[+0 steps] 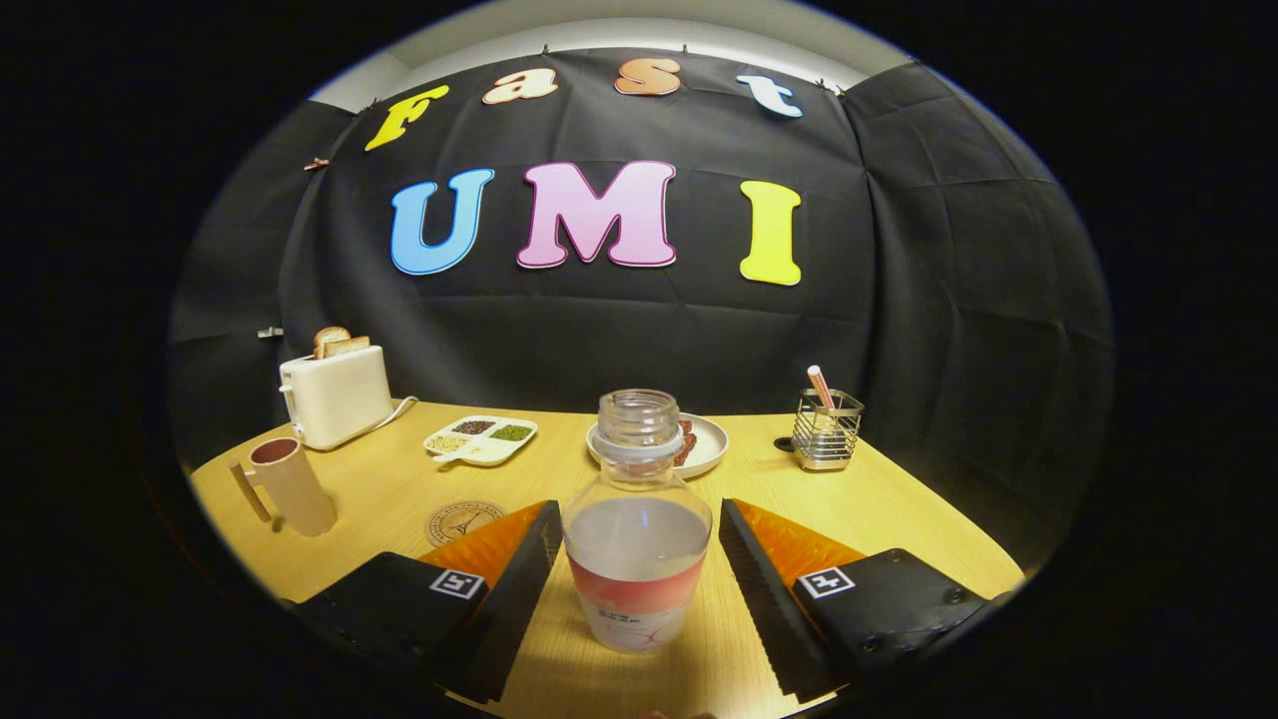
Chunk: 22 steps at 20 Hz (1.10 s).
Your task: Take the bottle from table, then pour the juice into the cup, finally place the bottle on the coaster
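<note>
White plate [711, 446] just beyond uncapped clear plastic bottle [637, 529] standing on wooden desk [899, 519]; hand-held gripper [636, 569] spread wide, fingers flanking bottle without contact.

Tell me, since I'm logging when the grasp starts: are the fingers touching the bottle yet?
Apart. The gripper view shows the bottle standing between the open fingers, with a strip of bare table visible on each side of it.

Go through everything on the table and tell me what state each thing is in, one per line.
Clear plastic bottle: upright, uncapped, about half full, between the tongs.
Tongs: open, not touching the bottle.
Tan handled cup: upright.
Round printed coaster: bare.
White toaster: bread sticking up.
Wire holder: upright, one striped straw inside.
</note>
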{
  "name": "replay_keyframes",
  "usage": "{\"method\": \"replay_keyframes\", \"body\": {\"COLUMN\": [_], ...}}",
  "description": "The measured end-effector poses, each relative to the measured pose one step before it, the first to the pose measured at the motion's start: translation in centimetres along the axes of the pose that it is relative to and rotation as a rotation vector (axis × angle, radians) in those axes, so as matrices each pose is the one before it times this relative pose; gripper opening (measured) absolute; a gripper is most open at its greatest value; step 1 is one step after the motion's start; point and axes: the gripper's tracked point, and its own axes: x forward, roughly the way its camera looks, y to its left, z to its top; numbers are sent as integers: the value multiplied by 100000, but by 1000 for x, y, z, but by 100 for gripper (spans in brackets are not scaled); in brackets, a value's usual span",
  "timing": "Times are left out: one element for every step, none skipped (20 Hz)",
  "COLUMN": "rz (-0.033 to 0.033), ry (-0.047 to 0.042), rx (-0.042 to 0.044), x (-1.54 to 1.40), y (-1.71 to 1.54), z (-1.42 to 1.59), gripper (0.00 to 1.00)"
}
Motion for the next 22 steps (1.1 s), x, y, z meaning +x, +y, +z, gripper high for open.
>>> {"method": "replay_keyframes", "body": {"rz": [659,203,97,345,965,2053,1570,277,196,99,253,89,393,259,196,305,473,913,1183,1498,1536,1859], "ry": [30,138,468,641,869,795,342,-49,-533,-714,-422,13,-159,-332,167,681,1122,1332,1826,1508,611,-383], "rx": [203,152,117,185,658,1320,960,-240,-525,-276,140,91,-219,-584,-516,-614,-1159,-1894,-2367,-2355,-1951,-1578], "x": [298,257,331,260,162,123,75,84,74,26,104,140,15,84,0,68,-73,53,-284,44,1,-254], "y": [82,-10,-29,23,332,461,384,21,-28,-61,-11,-16,-1,55,-61,56,128,210,216,365,302,496], "z": [-209,-171,-397,-283,-300,-248,-236,-67,17,168,76,-61,18,72,-14,-28,-155,-51,-29,141,382,720], "gripper": [98,97,98,97,93,91,89,89,90,90,89,87,83,80,80,79,79,78,77,75,75,76]}}
